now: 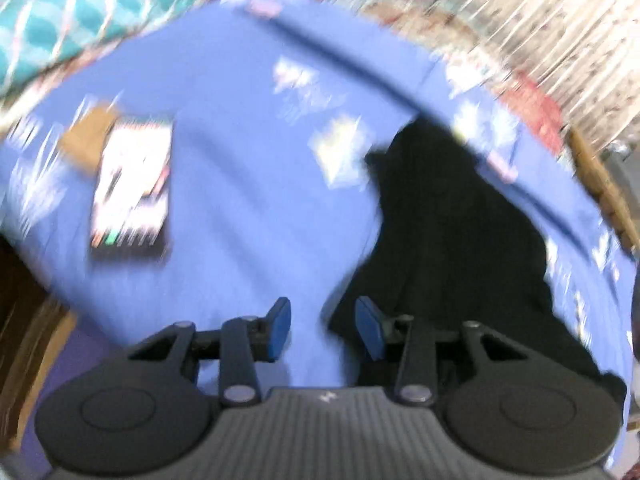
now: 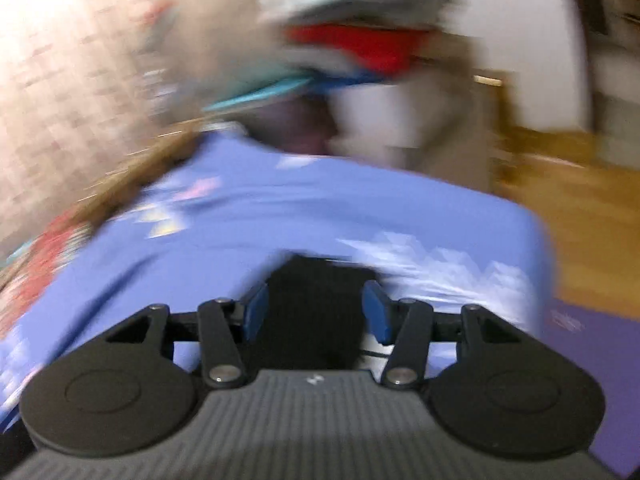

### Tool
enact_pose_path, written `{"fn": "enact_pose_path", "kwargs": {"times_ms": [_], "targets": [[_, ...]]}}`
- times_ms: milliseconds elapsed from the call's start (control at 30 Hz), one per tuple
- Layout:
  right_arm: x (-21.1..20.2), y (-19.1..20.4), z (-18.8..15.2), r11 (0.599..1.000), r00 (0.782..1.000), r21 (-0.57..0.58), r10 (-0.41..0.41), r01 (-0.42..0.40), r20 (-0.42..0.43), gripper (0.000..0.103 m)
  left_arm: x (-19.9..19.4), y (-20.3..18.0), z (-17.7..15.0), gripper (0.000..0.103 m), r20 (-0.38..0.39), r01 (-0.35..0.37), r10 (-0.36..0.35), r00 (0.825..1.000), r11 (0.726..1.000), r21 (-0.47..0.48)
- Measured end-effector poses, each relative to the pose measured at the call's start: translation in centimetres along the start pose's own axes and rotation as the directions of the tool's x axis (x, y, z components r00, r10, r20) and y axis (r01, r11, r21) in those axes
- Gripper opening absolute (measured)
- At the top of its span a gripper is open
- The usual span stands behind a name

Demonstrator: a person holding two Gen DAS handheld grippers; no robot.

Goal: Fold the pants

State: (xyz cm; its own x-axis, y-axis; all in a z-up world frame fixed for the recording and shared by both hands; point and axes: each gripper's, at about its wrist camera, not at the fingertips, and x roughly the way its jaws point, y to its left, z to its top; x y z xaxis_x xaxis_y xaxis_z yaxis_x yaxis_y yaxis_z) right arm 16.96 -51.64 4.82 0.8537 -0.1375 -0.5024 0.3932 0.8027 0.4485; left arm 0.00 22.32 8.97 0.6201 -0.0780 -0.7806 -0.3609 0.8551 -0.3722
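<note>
A blue patterned sheet (image 1: 248, 184) covers the work surface. The black pants (image 1: 460, 240) lie on it in a heap. In the left wrist view, the left gripper (image 1: 324, 330) has its jaws apart and empty, with the pants beside the right-hand finger. The right gripper (image 2: 316, 312) has its jaws apart, with dark fabric between them; contact cannot be determined through the blur.

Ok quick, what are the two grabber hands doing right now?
Left gripper: open, nothing between its fingers.
Right gripper: open, the black pants seen between its fingers, not pinched.
</note>
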Motion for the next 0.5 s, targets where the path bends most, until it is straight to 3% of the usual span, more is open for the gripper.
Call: {"fn": "enact_pose_path", "kwargs": {"times_ms": [100,200,267,367,433,500], "targets": [[2.1,7.2,0.0,0.976,0.976,-0.084,0.194,-0.202,-0.098,0.055,3.5,-3.3,1.8,0.038,0.059,0.055,-0.058,0.997,0.997,0.051],[5.6,15.8,-1.3,0.907,0.91,-0.178,0.335,-0.381,-0.242,0.055,8.4,-6.1,1.9,0.037,0.018,0.158,-0.159,0.987,0.986,0.061],[7.6,21.7,-3.2,0.842,0.856,-0.248,0.385,-0.478,-0.345,0.055,12.0,-7.0,1.3,0.035,-0.05,0.174,-0.171,0.984,0.983,0.061],[11.3,30.0,-7.1,0.755,0.793,-0.339,0.375,-0.562,-0.48,0.058,15.6,-7.0,-0.7,0.025,-0.106,0.109,-0.1,0.989,0.99,0.087],[13.7,34.9,-9.9,0.716,0.774,-0.388,0.336,-0.58,-0.538,0.063,15.0,-6.8,-1.6,0.02,-0.061,0.096,-0.088,0.994,0.986,0.139],[16.7,38.4,-12.5,0.715,0.762,-0.406,0.274,-0.569,-0.586,0.064,14.9,-6.0,-1.6,0.015,-0.068,0.093,-0.085,0.994,0.987,0.134]]}}
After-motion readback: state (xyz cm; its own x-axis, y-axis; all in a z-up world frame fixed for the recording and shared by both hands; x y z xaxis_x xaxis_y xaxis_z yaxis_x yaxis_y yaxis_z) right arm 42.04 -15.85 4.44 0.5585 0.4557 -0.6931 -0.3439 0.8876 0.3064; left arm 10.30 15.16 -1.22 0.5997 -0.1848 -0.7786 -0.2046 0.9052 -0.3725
